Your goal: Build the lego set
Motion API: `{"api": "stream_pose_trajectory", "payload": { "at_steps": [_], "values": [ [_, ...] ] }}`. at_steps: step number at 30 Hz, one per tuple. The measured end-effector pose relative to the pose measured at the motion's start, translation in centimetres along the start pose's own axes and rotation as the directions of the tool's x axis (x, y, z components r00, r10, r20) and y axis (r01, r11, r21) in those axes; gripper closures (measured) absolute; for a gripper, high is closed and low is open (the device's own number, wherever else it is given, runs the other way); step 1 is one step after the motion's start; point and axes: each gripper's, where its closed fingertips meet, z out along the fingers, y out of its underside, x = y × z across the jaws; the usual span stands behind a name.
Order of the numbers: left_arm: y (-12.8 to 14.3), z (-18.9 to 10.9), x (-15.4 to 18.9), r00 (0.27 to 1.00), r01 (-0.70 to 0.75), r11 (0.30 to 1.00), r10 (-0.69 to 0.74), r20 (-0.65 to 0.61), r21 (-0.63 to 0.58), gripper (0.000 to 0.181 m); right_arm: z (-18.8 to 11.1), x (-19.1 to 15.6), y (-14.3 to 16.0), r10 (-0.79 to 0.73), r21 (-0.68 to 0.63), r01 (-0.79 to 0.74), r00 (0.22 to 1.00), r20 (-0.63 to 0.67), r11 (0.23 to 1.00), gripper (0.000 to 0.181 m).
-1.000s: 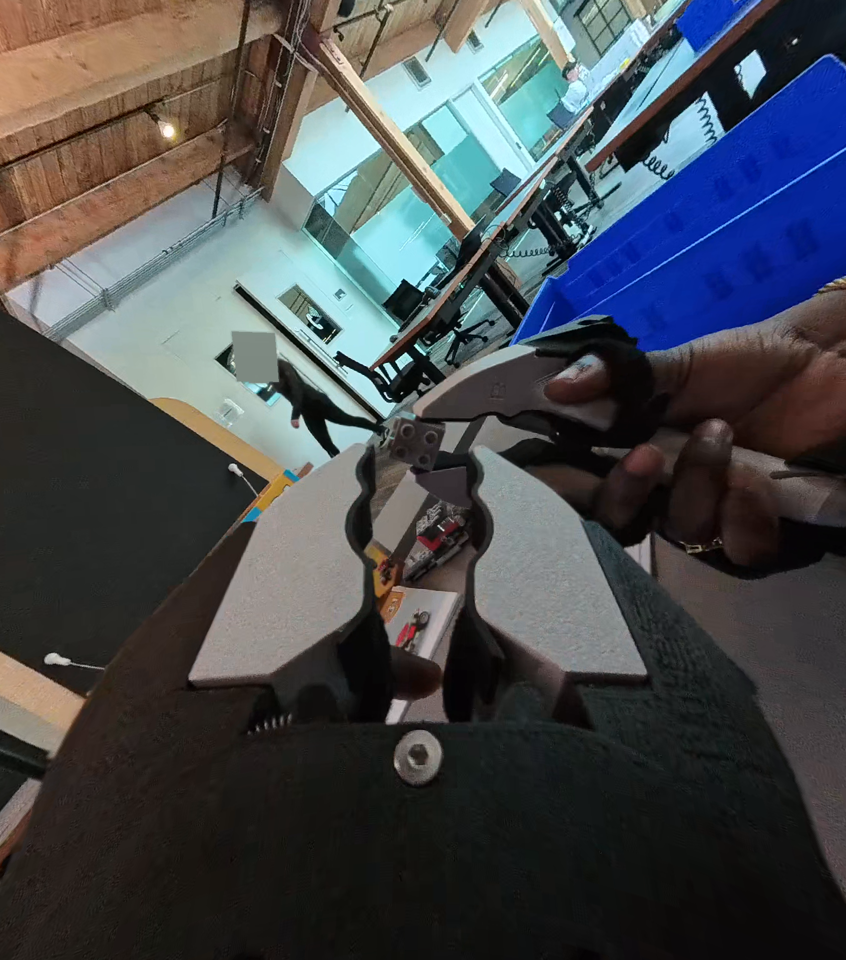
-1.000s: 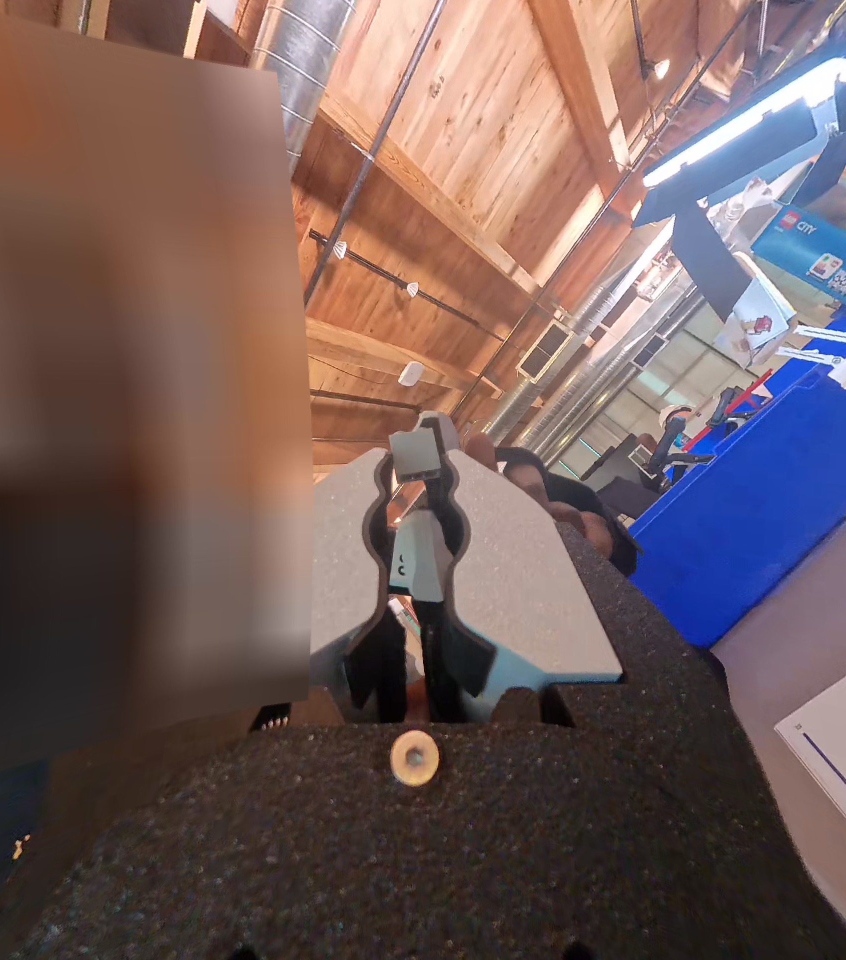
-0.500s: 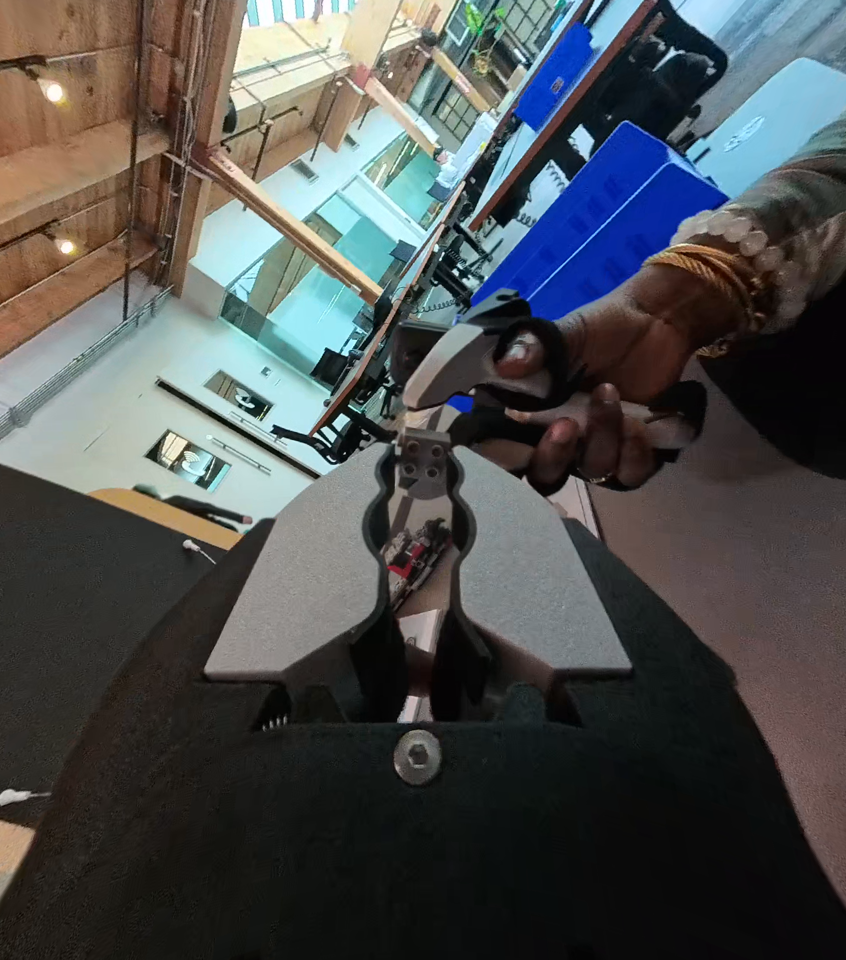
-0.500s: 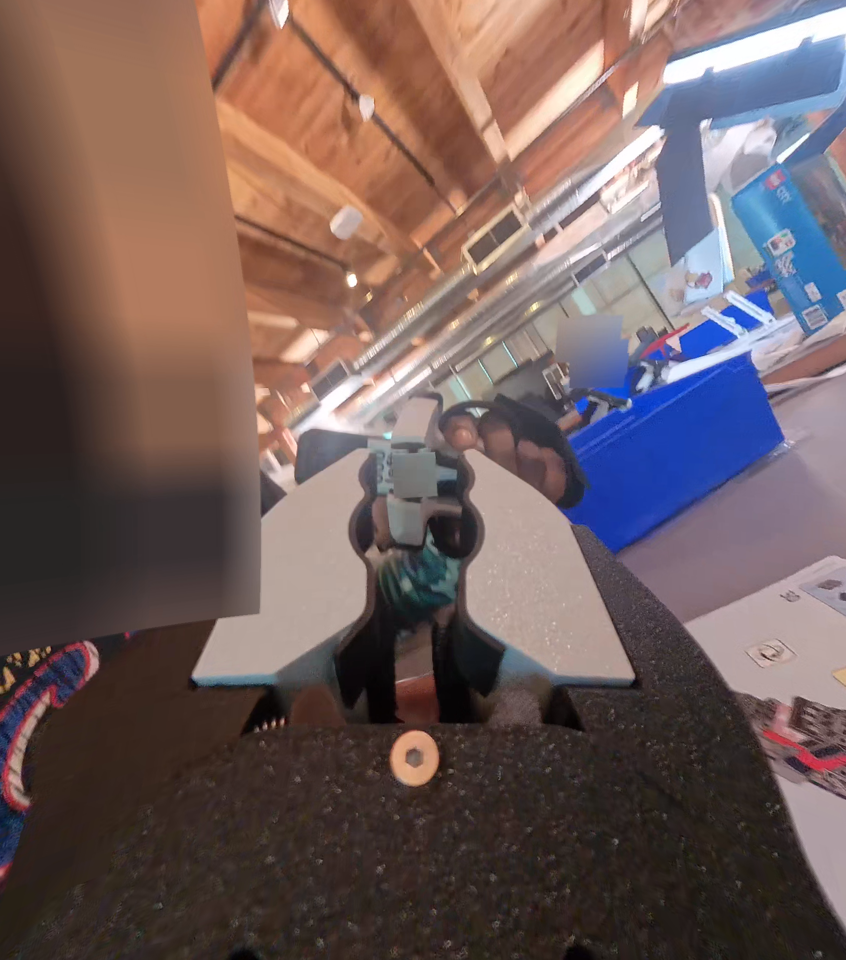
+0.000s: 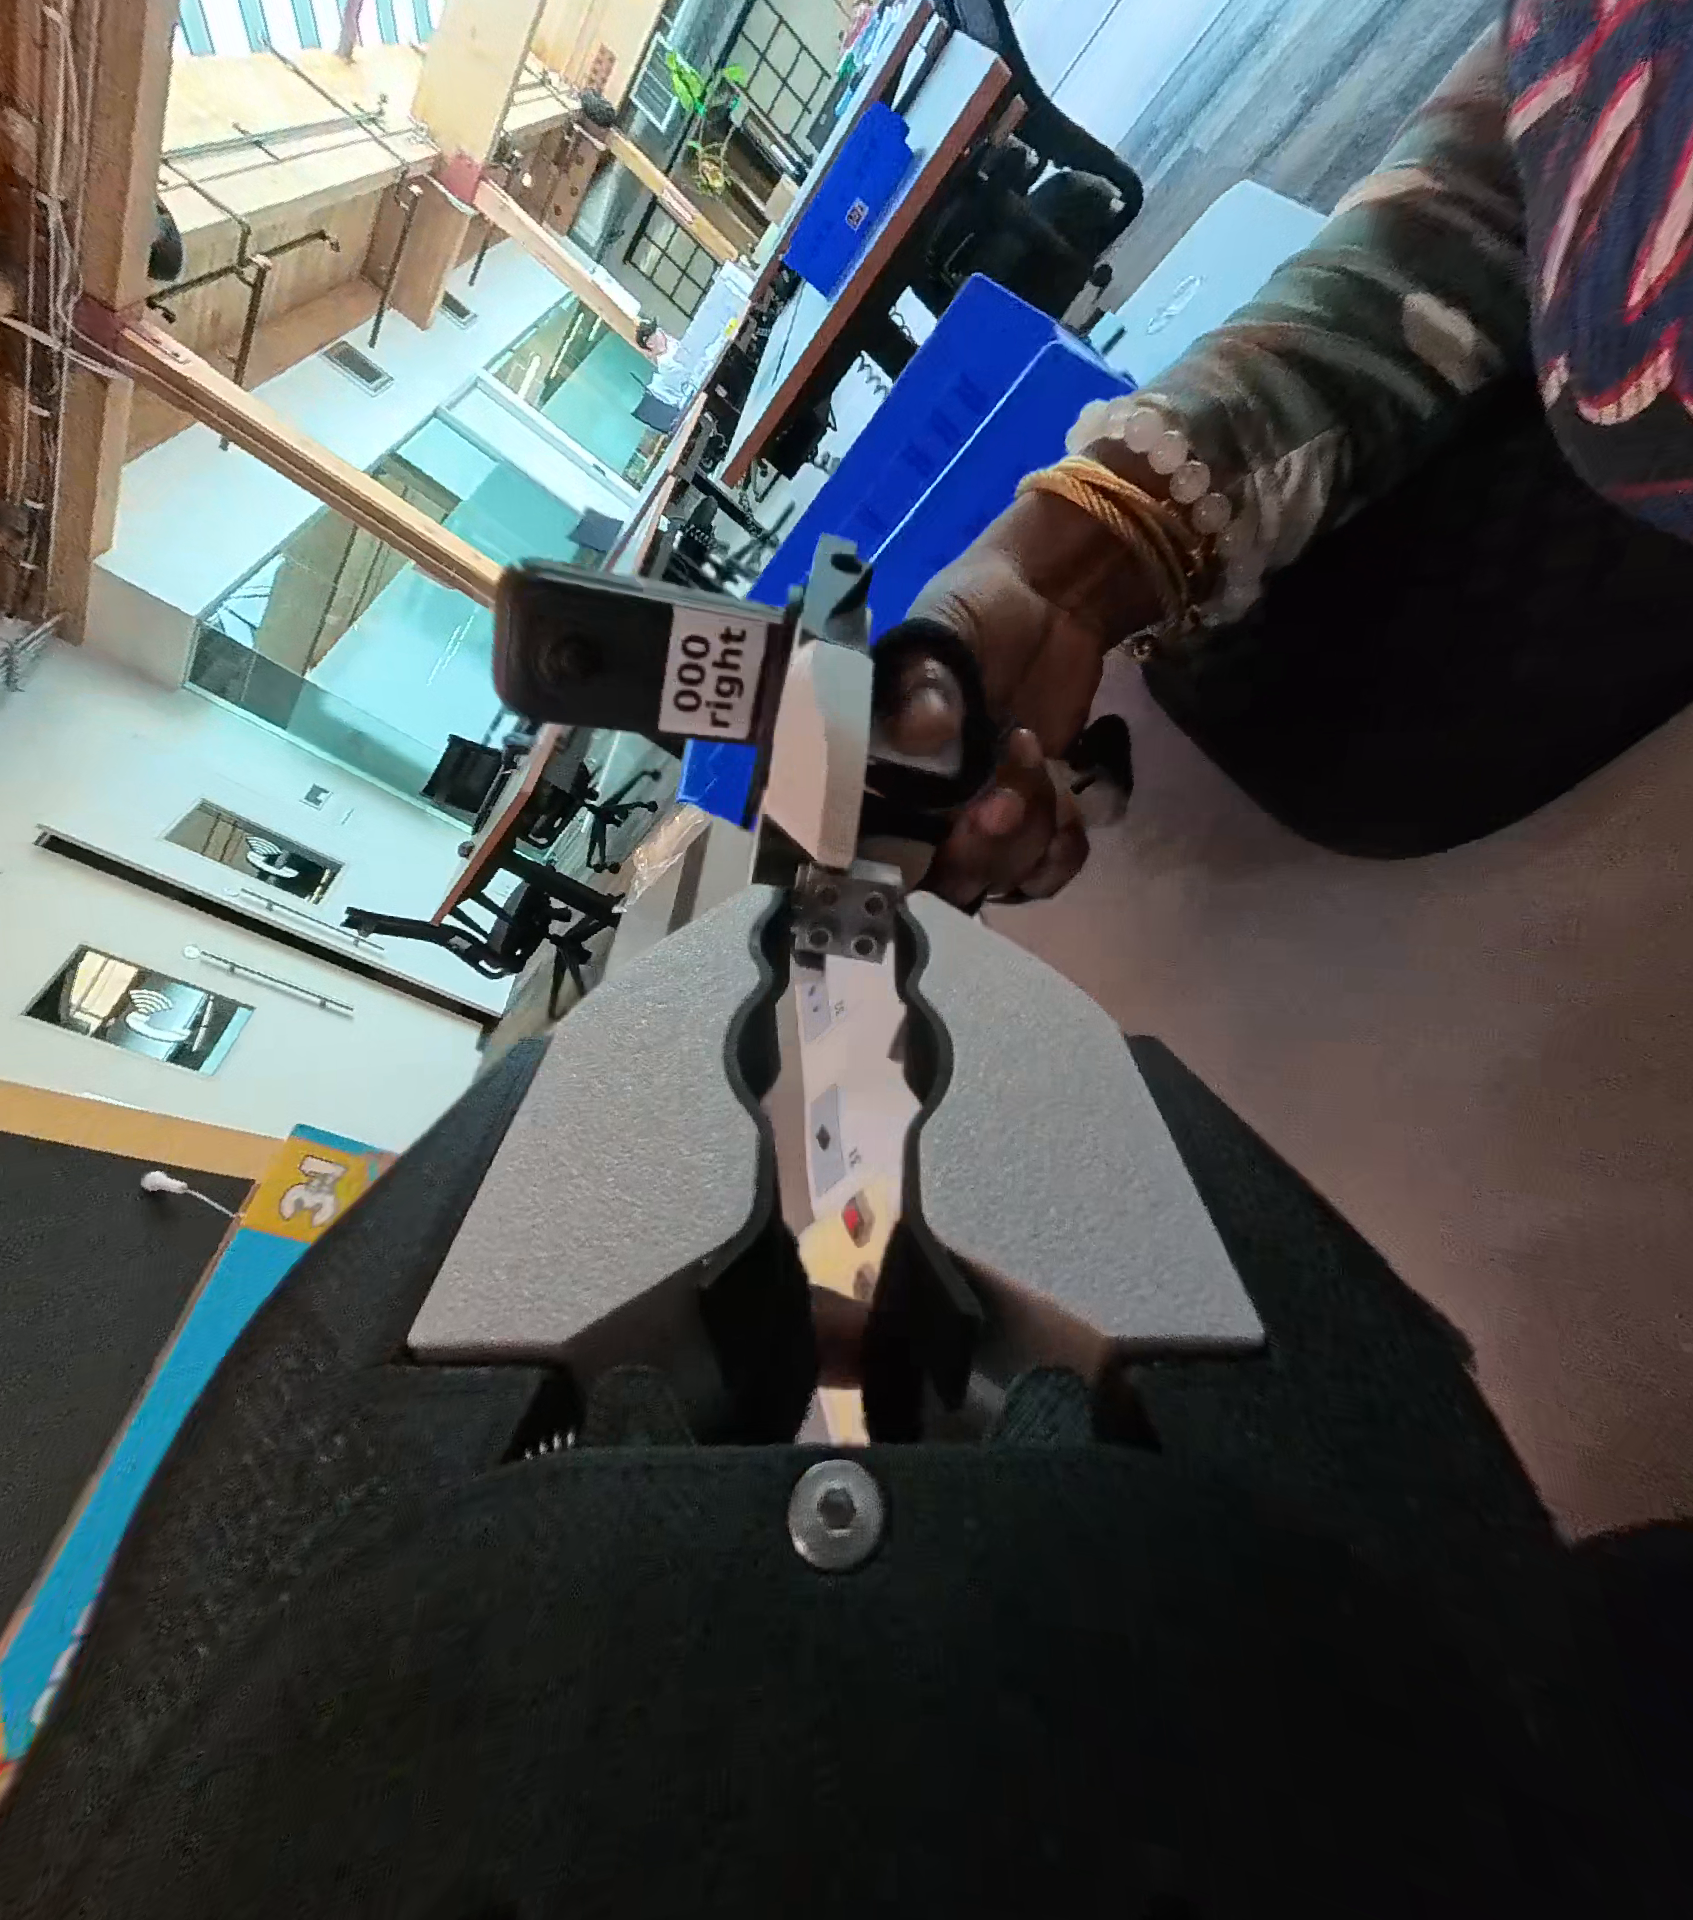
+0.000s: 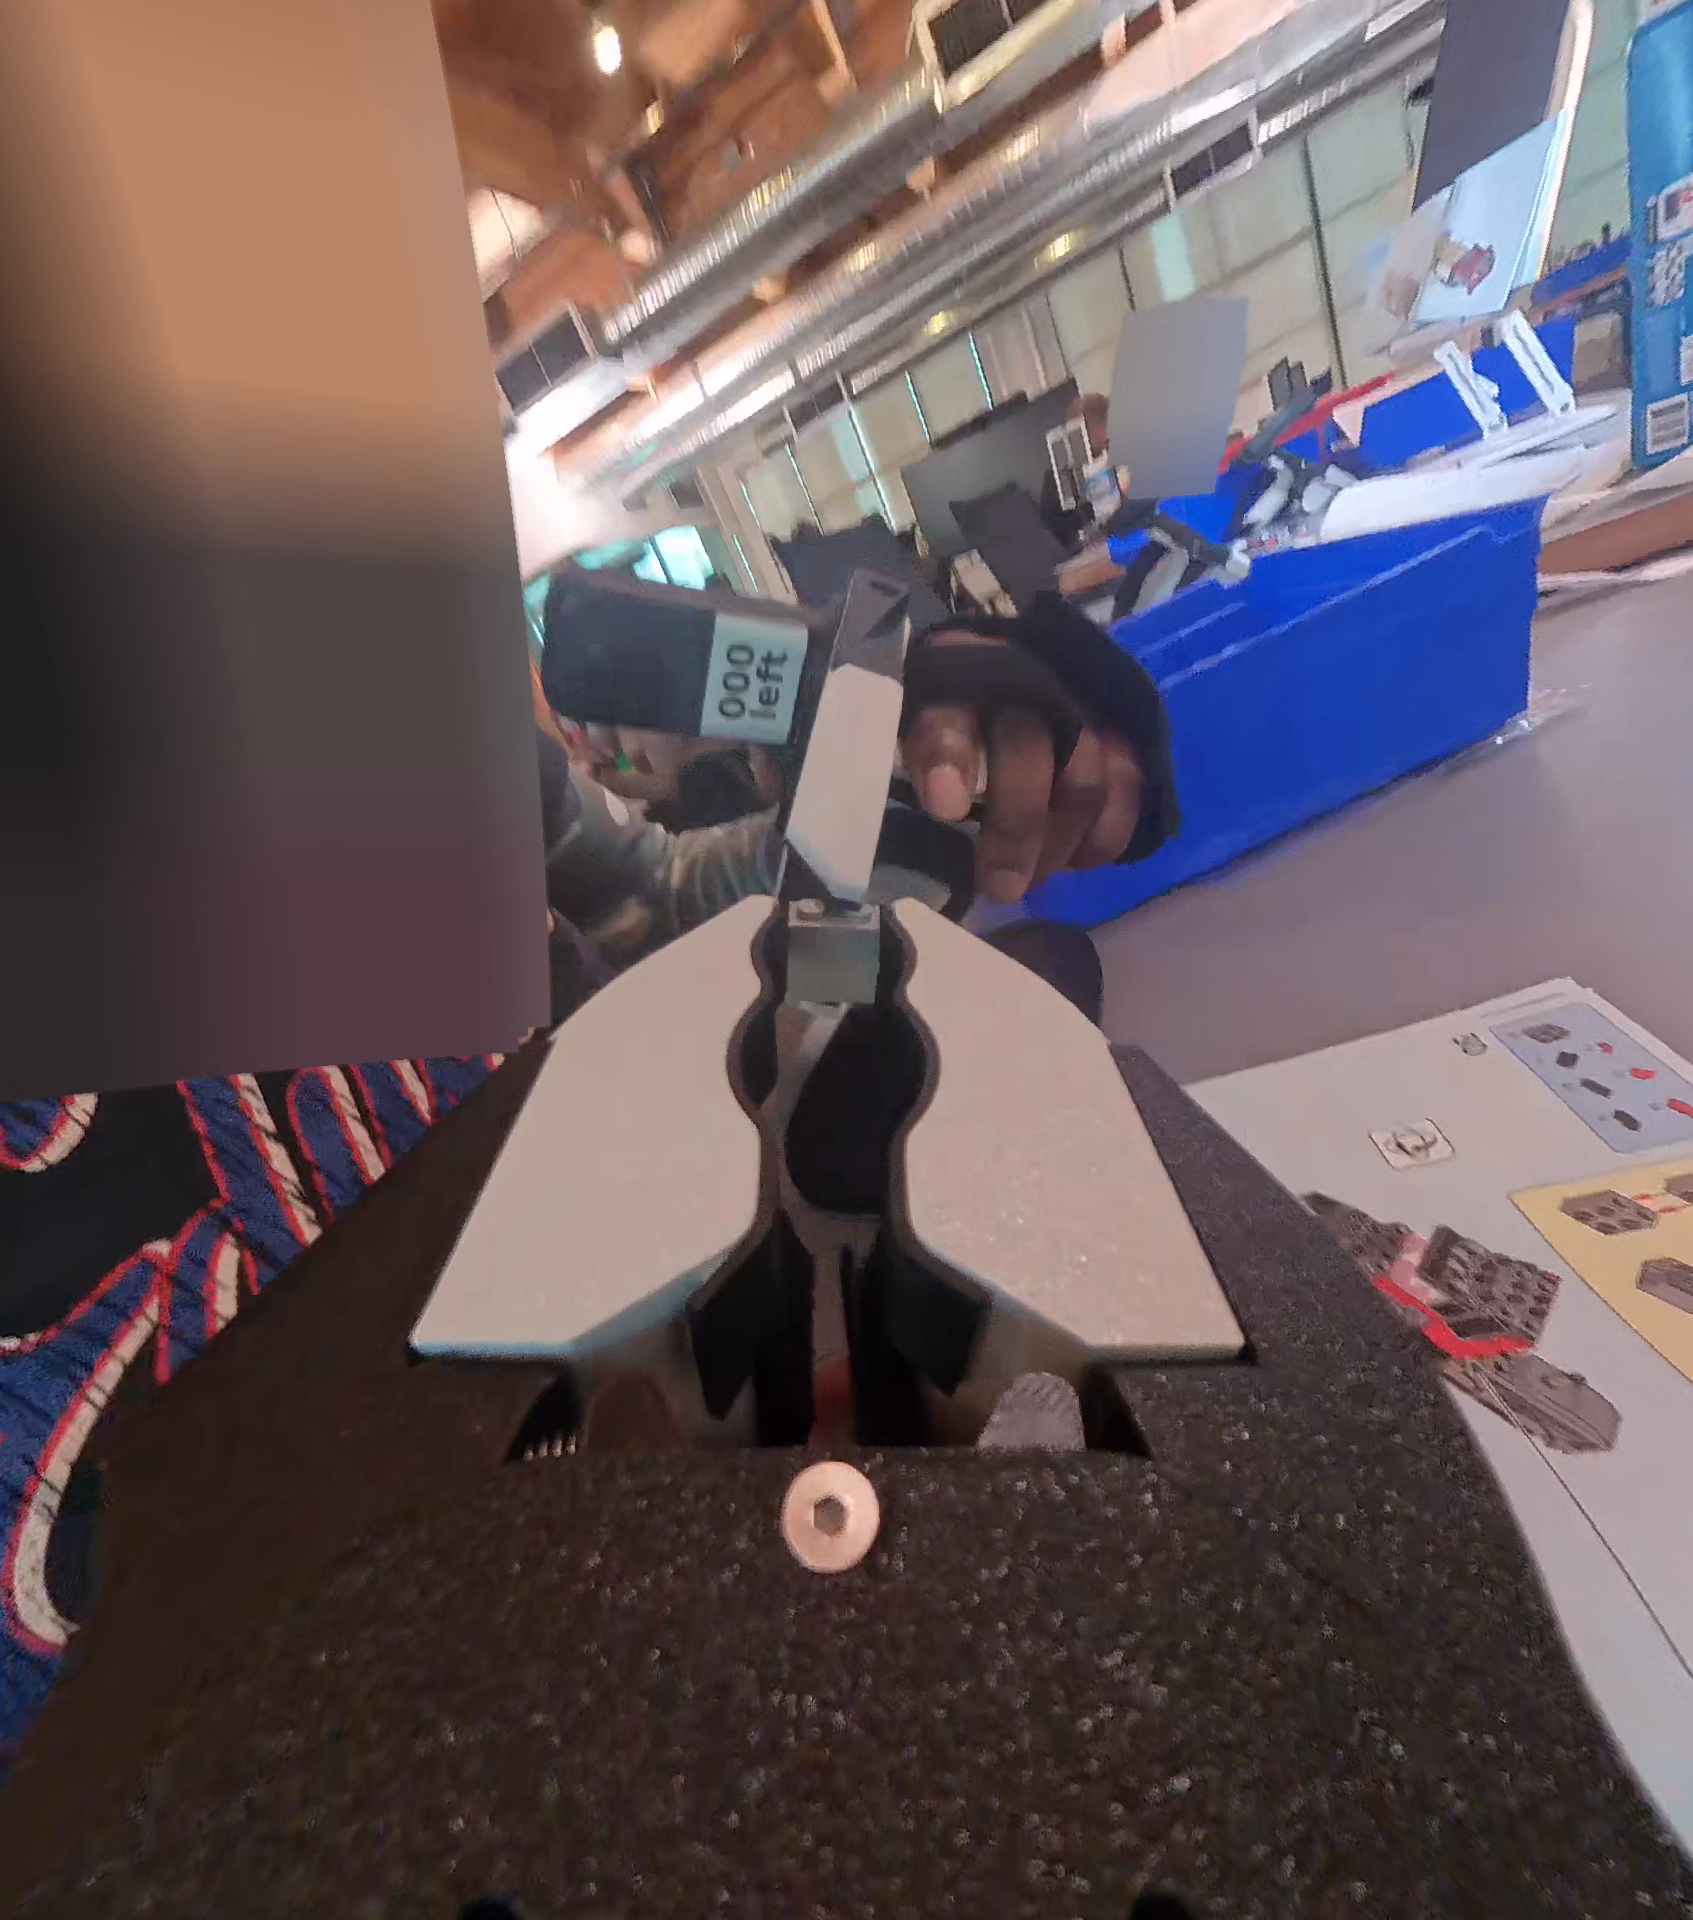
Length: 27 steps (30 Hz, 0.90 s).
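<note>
Grey tabletop (image 6: 1600,748), blue bin (image 6: 1341,665), wood-beamed hall, left tool (image 5: 840,925) and right tool (image 6: 831,940) each pinching grey brick (image 5: 842,923).

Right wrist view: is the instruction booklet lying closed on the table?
No. The instruction booklet lies open on the table to the right of the right hand-held gripper, its printed build diagrams facing up.

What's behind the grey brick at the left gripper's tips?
Directly behind the grey brick pinched in the left gripper are the right gripper's tips, a hand and a blue bin. The contact between brick and right tips is hidden.
</note>
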Motion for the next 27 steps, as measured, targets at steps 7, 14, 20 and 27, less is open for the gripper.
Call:
{"api": "stream_pose_trajectory", "payload": {
  "at_steps": [7,14,20,27],
  "values": [
    [1.7,-0.4,1.6,0.984,0.17,0.981,-0.174,-0.038,-0.091,0.161,-0.2,1.3,1.9,-0.095,-0.17,0.073,0.988,-0.124,0.983,0.165],
    [8.0,-1.3,5.3,0.608,0.723,0.524,-0.792,0.055,-0.45,0.132,-2.2,3.4,3.3,-0.238,-0.247,0.161,0.916,-0.324,0.956,0.165],
    [10.3,-1.0,8.1,0.608,0.63,0.506,-0.793,-0.032,-0.589,0.143,-2.3,3.4,3.2,-0.25,-0.209,0.186,0.907,-0.338,0.96,0.165],
    [10.8,-0.5,9.2,0.637,0.583,0.553,-0.766,-0.089,-0.595,0.159,-2.2,3.9,4.1,-0.261,-0.251,0.18,0.903,-0.341,0.951,0.165]
  ]
}}
